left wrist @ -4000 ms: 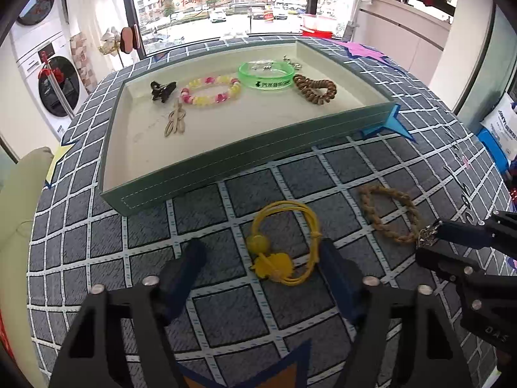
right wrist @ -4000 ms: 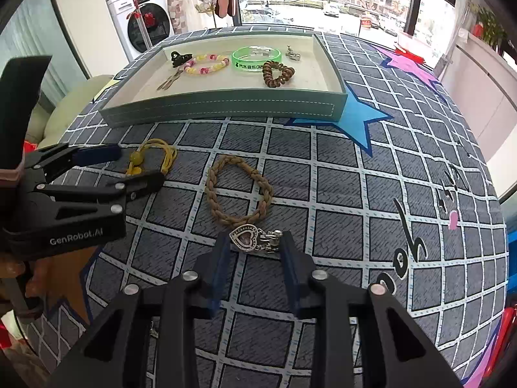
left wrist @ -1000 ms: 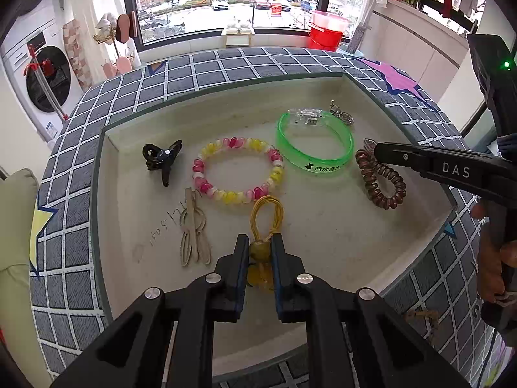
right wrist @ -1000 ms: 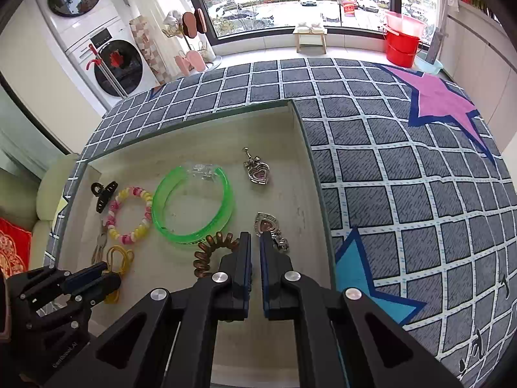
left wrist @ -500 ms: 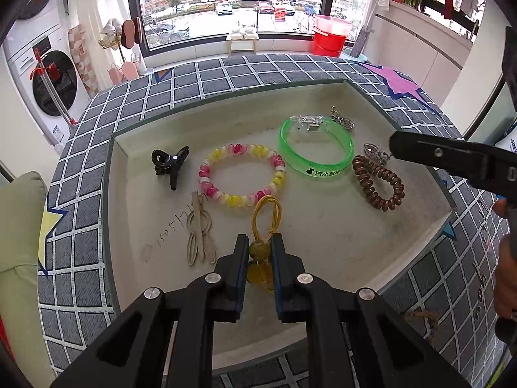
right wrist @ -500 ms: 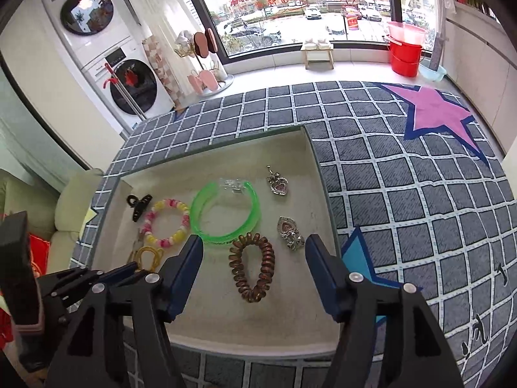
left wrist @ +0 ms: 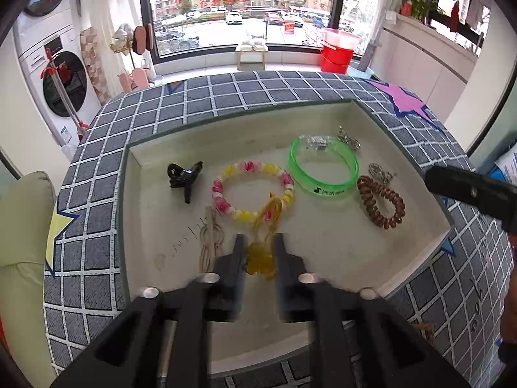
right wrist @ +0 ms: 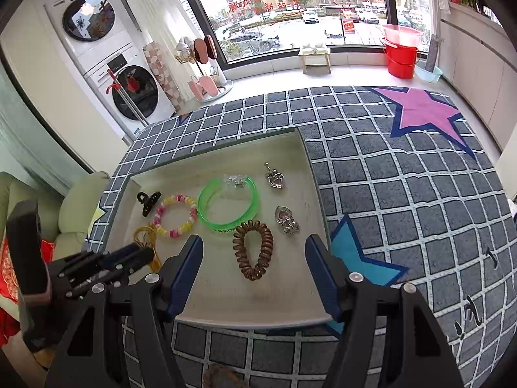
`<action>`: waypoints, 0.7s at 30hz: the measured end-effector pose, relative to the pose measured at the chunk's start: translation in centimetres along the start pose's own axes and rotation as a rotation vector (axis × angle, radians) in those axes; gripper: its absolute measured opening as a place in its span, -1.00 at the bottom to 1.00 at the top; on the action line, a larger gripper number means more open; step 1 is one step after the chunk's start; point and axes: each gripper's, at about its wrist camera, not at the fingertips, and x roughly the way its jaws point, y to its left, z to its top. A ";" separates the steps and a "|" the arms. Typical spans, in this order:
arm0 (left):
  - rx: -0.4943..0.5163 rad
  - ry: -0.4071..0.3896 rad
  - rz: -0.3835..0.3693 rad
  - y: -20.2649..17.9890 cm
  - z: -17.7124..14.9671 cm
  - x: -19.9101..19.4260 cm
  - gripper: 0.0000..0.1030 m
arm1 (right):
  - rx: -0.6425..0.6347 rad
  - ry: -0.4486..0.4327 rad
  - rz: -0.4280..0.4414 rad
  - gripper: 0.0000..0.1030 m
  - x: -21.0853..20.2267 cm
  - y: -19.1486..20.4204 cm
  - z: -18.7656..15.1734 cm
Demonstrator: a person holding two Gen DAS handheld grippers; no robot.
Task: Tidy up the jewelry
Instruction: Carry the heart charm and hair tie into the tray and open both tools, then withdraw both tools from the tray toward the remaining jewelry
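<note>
The cream tray [left wrist: 142,200] holds a black claw clip [left wrist: 184,174], a pink-yellow bead bracelet [left wrist: 252,190], a green bangle [left wrist: 323,171], a brown coil tie [left wrist: 381,202], silver heart pendants [right wrist: 286,220] and a beige clip [left wrist: 210,242]. My left gripper [left wrist: 260,257] has its jaws slightly parted around the yellow hair tie [left wrist: 268,236], which lies in the tray. My right gripper [right wrist: 253,263] is open and empty above the tray's front right part, over the coil tie [right wrist: 253,249].
The tray [right wrist: 310,174] sits on a grey checked cloth with stars [right wrist: 420,110]. A brown braided bracelet [right wrist: 219,376] lies on the cloth in front of the tray. A pale green cushion [left wrist: 22,226] is at the left.
My left gripper's jaws have parted a little around the yellow hair tie. My right gripper opened earlier, left the heart pendant in the tray and has drawn back and up.
</note>
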 end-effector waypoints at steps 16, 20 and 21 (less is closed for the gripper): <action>-0.034 -0.069 0.036 -0.1 -0.7 -2.6 1.00 | 0.005 -0.107 0.005 1.00 -3.8 0.3 -2.8; -0.025 -0.082 0.045 -0.2 -1.6 -4.1 1.00 | 0.002 -0.065 0.006 1.00 -4.5 0.5 -3.4; -0.020 -0.084 0.050 -0.3 -1.8 -4.4 1.00 | -0.005 -0.058 -0.001 1.00 -4.7 0.6 -3.6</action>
